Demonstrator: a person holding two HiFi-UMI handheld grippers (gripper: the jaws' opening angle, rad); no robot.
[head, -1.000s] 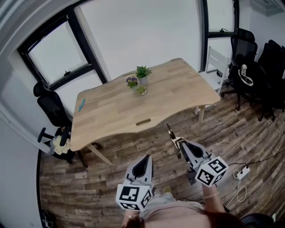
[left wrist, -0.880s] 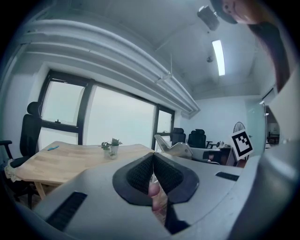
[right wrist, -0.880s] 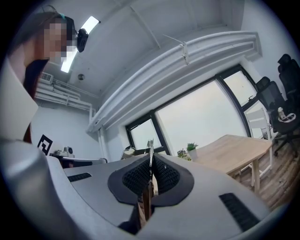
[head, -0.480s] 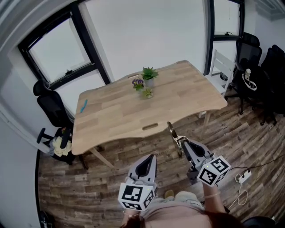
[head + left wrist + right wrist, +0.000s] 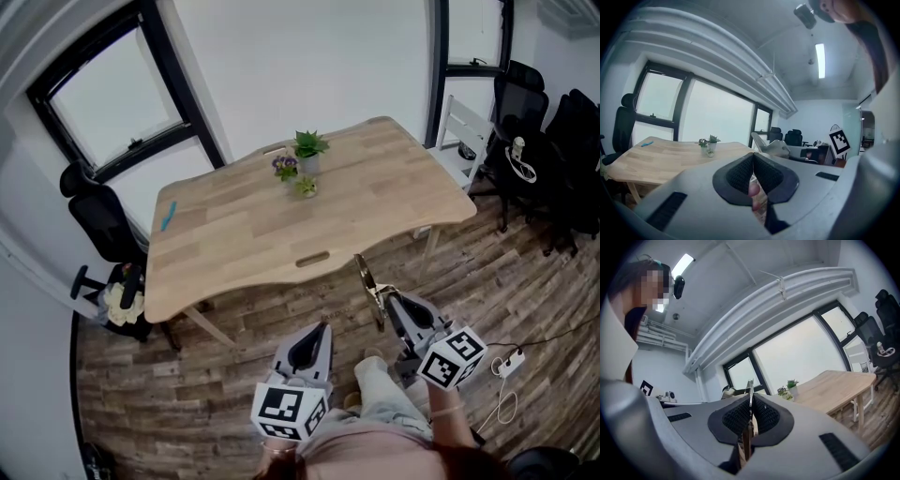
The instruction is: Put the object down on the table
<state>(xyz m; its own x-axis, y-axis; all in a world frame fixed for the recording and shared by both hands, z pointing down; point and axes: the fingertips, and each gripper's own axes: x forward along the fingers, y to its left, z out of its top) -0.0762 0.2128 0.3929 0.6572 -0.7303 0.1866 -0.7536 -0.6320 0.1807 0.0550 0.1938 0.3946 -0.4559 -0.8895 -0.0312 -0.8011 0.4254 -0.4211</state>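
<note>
The right gripper [image 5: 388, 305] pinches a thin metal utensil [image 5: 364, 277] by its lower end, raised to clear the wooden table [image 5: 234, 253] edge ahead. The left gripper [image 5: 322, 326] is pressed together, empty.

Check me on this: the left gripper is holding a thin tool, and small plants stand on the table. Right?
Not quite. The right gripper holds the thin tool, pinched between its shut jaws, as the right gripper view shows. The left gripper is shut with nothing in it. Small plants do stand on the table.
</note>
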